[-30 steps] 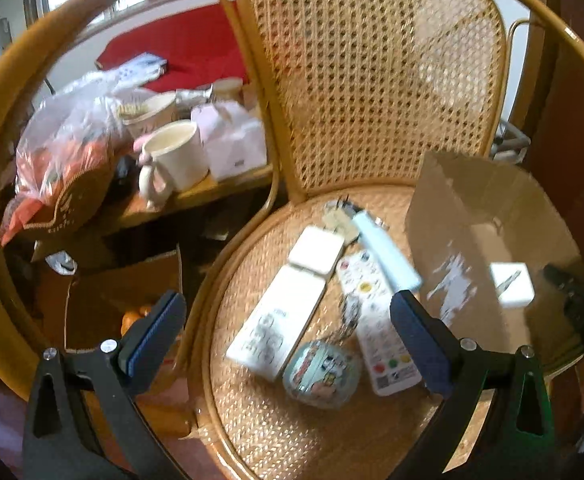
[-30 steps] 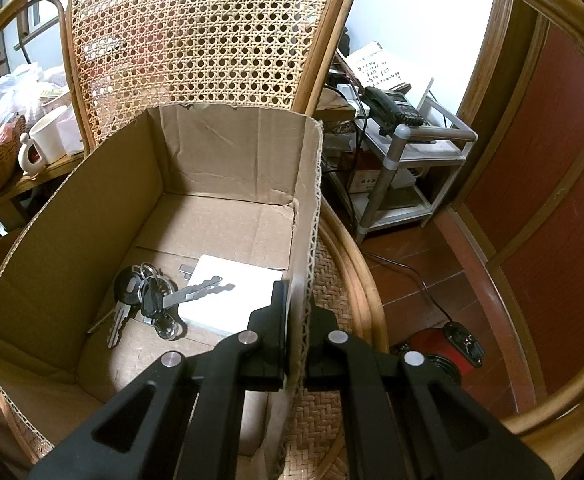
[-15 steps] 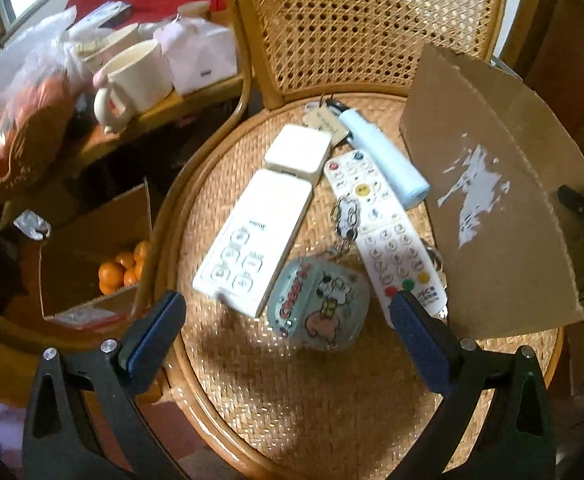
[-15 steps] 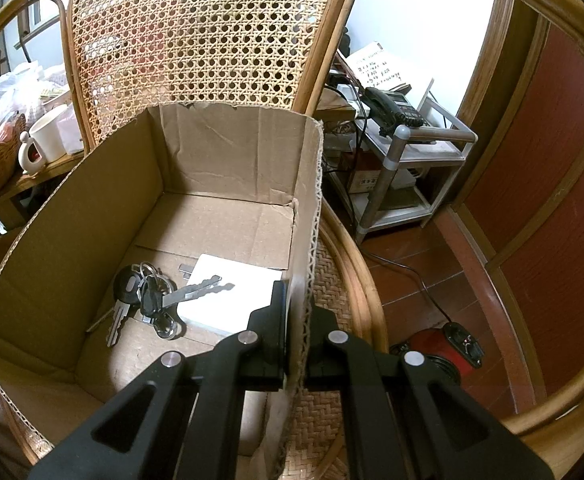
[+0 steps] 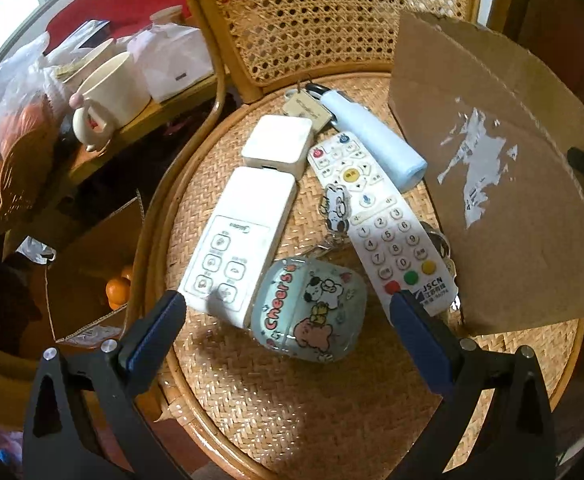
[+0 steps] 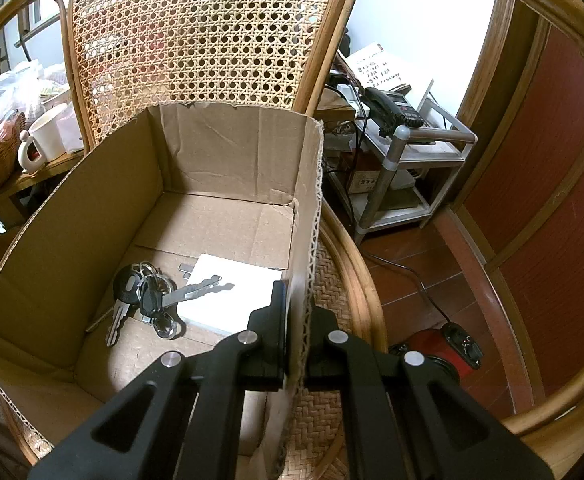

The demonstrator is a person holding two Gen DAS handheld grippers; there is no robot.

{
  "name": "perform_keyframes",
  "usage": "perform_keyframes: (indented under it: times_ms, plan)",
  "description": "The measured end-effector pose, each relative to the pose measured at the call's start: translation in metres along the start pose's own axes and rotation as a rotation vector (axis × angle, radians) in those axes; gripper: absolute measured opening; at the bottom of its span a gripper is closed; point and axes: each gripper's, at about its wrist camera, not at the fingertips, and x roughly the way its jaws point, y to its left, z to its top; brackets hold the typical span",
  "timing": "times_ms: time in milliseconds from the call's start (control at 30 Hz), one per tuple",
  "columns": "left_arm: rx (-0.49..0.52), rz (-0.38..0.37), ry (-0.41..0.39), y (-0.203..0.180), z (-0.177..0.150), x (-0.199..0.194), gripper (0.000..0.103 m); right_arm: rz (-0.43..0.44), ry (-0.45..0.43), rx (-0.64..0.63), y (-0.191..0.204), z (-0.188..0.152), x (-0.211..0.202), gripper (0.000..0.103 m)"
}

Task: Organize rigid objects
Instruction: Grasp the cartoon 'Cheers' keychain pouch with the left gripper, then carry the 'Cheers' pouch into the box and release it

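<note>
On the rattan chair seat lie a wide white remote, a square white box, a long white button remote, a pale blue tube and a cartoon-printed clear case. My left gripper hangs open just above the cartoon case, its blue pads on either side. My right gripper is shut on the right wall of the cardboard box. Inside that box lie a bunch of keys and a white flat box.
The cardboard box stands on the right of the seat. Left of the chair, a side table holds a cream mug and bags; a carton with oranges sits below. A metal shelf with a telephone is at the right.
My left gripper has come down toward the seat and tilted, so the remotes and cartoon case look larger and nearer. The right gripper keeps its hold on the box wall, unmoved.
</note>
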Motion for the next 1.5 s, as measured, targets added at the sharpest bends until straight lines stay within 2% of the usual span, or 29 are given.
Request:
perform_keyframes:
  times_ms: [100, 167, 367, 633, 833, 967, 1000, 1100, 1233, 1400, 1500]
  plan:
    - [0.015, -0.009, 0.006, -0.003, 0.0, 0.002, 0.098, 0.0, 0.0, 0.0, -0.001, 0.0, 0.001, 0.007]
    - [0.003, -0.035, 0.014, -0.001, 0.0, 0.001, 0.086, 0.002, -0.001, 0.0, -0.002, -0.001, 0.001, 0.007]
    - [-0.017, -0.123, 0.029, 0.002, 0.0, 0.003, 0.065, 0.0, 0.0, -0.001, -0.001, 0.0, 0.001, 0.007]
    - [-0.057, -0.199, 0.071, 0.013, 0.003, 0.01, 0.063, 0.0, 0.0, -0.001, -0.001, -0.001, 0.001, 0.007]
    - [-0.04, -0.172, 0.062, 0.009, 0.002, 0.009, 0.063, 0.001, 0.0, 0.0, -0.001, 0.0, 0.001, 0.007]
    - [0.023, -0.117, 0.086, -0.004, -0.001, 0.017, 0.055, 0.001, 0.0, -0.001, -0.001, 0.0, 0.001, 0.007]
    - [0.025, -0.124, 0.058, -0.006, -0.003, 0.015, 0.055, 0.001, 0.0, -0.001, -0.001, 0.0, 0.001, 0.007]
    - [0.083, -0.106, 0.039, -0.014, -0.003, 0.013, 0.055, -0.001, 0.0, -0.002, -0.001, 0.0, 0.001, 0.007]
    - [0.061, -0.108, 0.02, -0.01, -0.002, 0.005, 0.055, -0.001, 0.0, -0.005, -0.002, -0.001, 0.001, 0.007]
    - [0.002, -0.118, -0.094, -0.001, -0.001, -0.026, 0.055, -0.003, 0.0, -0.005, -0.002, -0.001, 0.001, 0.007]
    - [-0.036, -0.084, -0.179, 0.005, 0.0, -0.049, 0.055, -0.002, 0.0, -0.002, -0.003, -0.001, 0.001, 0.007]
